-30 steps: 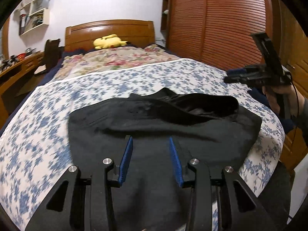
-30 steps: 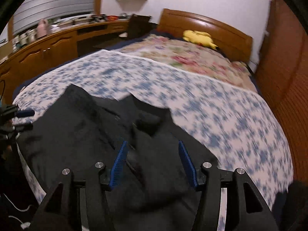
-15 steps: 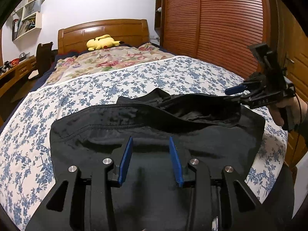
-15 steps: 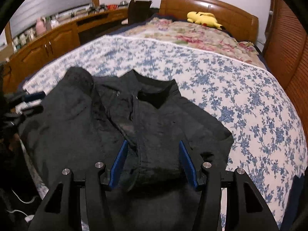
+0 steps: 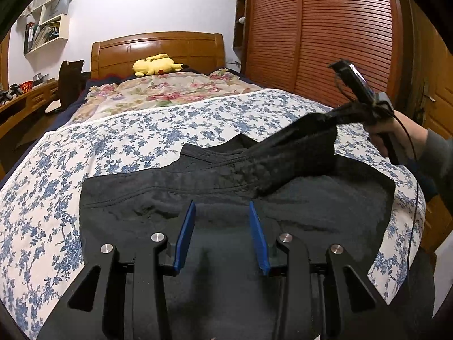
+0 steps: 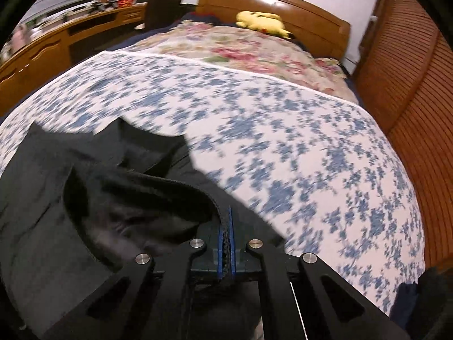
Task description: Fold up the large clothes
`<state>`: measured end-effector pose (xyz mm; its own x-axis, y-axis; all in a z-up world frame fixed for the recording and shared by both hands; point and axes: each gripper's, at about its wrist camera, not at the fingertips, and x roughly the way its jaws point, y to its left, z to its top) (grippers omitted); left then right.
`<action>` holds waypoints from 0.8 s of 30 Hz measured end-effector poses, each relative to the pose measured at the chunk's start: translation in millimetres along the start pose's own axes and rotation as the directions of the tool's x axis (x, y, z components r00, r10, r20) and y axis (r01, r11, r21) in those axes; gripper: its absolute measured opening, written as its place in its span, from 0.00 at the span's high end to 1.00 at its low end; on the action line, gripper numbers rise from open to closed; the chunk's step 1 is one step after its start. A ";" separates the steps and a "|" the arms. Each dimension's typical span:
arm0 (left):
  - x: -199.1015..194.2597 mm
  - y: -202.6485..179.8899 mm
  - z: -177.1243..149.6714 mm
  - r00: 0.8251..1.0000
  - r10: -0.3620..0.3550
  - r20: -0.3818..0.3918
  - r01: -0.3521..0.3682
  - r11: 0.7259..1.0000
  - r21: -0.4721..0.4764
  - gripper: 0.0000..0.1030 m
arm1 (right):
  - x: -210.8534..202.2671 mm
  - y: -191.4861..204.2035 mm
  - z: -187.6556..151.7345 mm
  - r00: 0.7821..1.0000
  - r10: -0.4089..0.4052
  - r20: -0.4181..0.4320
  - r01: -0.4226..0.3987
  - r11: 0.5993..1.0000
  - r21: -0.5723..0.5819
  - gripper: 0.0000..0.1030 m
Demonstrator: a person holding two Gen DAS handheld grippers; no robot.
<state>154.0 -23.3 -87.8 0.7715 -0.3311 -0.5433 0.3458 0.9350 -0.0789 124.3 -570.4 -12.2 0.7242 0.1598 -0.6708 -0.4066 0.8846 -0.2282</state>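
The black garment [image 5: 232, 198] lay spread on the blue-flowered bedspread [image 5: 119, 141] at the end far from the headboard [image 5: 158, 48], flat so that a side could be turned over. The right gripper [image 6: 225, 243] had its jaws pinched tight on a hem edge (probably a sleeve or flap), raised above the cloth and angled towards the headboard. The left gripper [image 5: 222, 232] hovered low over the garment's near edge, jaws wide and holding nothing.

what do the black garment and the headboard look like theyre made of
Black garment: soft matte woven fabric, probably cotton blend; it creases and drapes where the right tongs pinch its edge. Headboard: glossy varnished wood, showing orange-brown panels with light glare.
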 end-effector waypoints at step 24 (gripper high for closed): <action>8.0 19.8 2.8 0.999 0.024 -0.022 -0.025 0.999 -0.028 0.61 | 97.6 -42.2 27.6 0.970 -0.214 -0.115 0.236 0.943 0.233 0.70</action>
<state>168.5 -7.8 -91.3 0.7677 -0.3054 -0.5634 0.3111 0.9462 -0.0889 227.5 -580.0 -48.6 0.7255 -0.0847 -0.6829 -0.0831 0.9744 -0.2091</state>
